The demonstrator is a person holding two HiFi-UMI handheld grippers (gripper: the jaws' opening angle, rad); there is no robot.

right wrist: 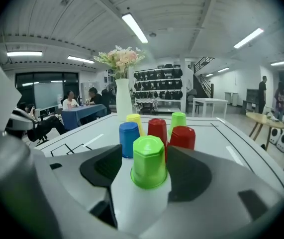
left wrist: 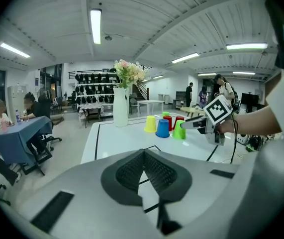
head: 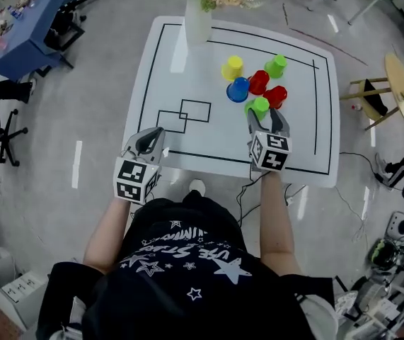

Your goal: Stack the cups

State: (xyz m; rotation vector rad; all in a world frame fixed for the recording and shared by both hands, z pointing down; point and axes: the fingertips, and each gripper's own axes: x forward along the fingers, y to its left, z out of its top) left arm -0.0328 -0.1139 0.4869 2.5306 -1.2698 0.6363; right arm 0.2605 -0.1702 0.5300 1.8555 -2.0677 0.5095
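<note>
Two green cups (head: 260, 105), two red cups (head: 259, 82), one blue cup (head: 238, 89), one yellow cup (head: 232, 68) and one vase (head: 197, 21) are counted.

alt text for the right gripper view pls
An upside-down green cup stands on a white table between the open jaws of the right gripper. Behind it stand a blue cup, yellow cup, two red cups, second green cup and flower vase.

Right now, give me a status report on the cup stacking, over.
Left gripper shut, empty. Right gripper open, fingers flanking the near green cup. No cups stacked. Blue cup and nearer red cup crowd close behind it.
</note>
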